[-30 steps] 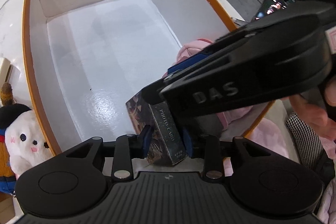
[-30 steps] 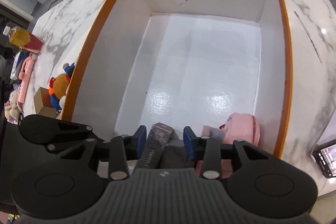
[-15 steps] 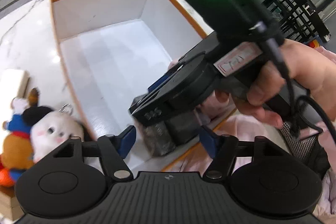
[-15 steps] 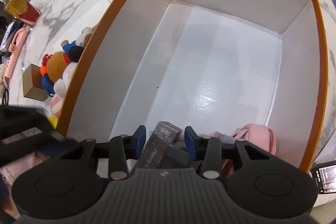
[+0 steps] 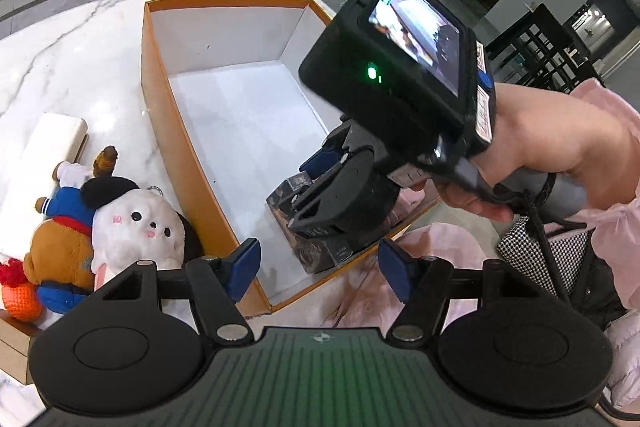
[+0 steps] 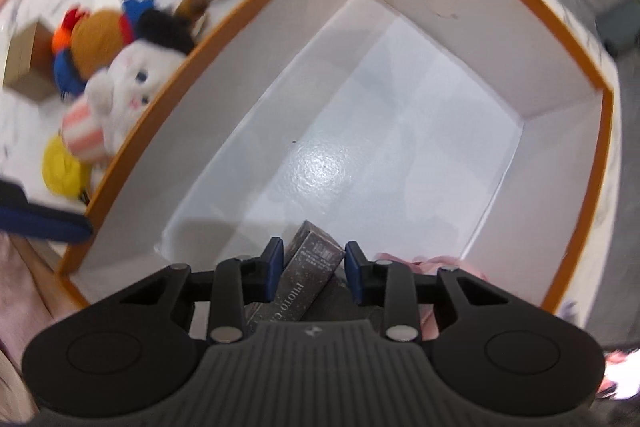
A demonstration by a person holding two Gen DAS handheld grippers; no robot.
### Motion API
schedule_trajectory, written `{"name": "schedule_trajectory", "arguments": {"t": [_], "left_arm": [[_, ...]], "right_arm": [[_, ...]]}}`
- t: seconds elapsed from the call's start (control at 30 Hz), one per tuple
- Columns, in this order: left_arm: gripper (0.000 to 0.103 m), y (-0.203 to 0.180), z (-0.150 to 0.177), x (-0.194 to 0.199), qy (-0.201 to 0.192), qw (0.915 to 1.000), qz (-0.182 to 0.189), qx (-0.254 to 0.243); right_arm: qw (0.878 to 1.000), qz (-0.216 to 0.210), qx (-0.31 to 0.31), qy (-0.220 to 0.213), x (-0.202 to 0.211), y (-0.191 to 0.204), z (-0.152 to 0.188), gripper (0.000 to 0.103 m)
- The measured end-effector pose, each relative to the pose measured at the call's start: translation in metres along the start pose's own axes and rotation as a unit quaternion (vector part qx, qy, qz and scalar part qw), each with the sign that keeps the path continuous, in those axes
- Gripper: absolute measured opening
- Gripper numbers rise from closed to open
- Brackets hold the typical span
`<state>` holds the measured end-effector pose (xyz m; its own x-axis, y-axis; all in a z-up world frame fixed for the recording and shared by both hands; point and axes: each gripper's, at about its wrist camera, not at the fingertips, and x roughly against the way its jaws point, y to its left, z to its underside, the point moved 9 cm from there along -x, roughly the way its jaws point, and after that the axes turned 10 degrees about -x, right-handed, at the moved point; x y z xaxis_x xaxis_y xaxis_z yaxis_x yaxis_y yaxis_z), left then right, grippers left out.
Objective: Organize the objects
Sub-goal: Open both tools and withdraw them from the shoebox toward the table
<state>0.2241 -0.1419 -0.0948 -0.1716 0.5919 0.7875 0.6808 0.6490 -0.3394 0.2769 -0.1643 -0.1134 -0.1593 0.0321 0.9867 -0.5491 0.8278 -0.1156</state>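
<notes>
Left wrist view: high, outside orange box [image 5: 188, 163]. Right wrist view: close, looking into box; both share it.

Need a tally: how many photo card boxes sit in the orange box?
2: one photo card box in the right gripper, a second photo card box beneath it on the orange box floor. Others may be hidden.

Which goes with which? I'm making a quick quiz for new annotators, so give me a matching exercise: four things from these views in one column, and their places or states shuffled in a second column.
Things:
1. left gripper
2. right gripper
3. white plush toy
4. pink item

Places or states:
A. on the marble table, outside the orange box's wall
B. open, holding nothing
C. inside the box, beside the dark photo card box
D. fingers on either side of the dark photo card box

Pairs: 1-B, 2-D, 3-A, 4-C
</notes>
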Motion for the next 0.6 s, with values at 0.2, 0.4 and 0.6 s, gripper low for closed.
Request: {"name": "schedule_trajectory", "arguments": {"t": [0.2, 0.4, 0.6], "left_arm": [[0.077, 0.000, 0.002, 0.010, -0.008, 0.9999, 0.007, 0.006], [0.077, 0.000, 0.001, 0.010, -0.009, 0.9999, 0.004, 0.005], [0.077, -0.004, 0.004, 0.021, -0.025, 0.9997, 0.002, 0.005]], "right_arm": [[1.000, 0.012, -0.012, 0.017, -0.008, -0.002, -0.002, 0.035], [0.999, 0.011, -0.028, 0.013, -0.010, -0.002, -0.001, 0.036], [0.998, -0.013, -0.039, -0.039, 0.018, 0.005, 0.002, 0.059]]}}
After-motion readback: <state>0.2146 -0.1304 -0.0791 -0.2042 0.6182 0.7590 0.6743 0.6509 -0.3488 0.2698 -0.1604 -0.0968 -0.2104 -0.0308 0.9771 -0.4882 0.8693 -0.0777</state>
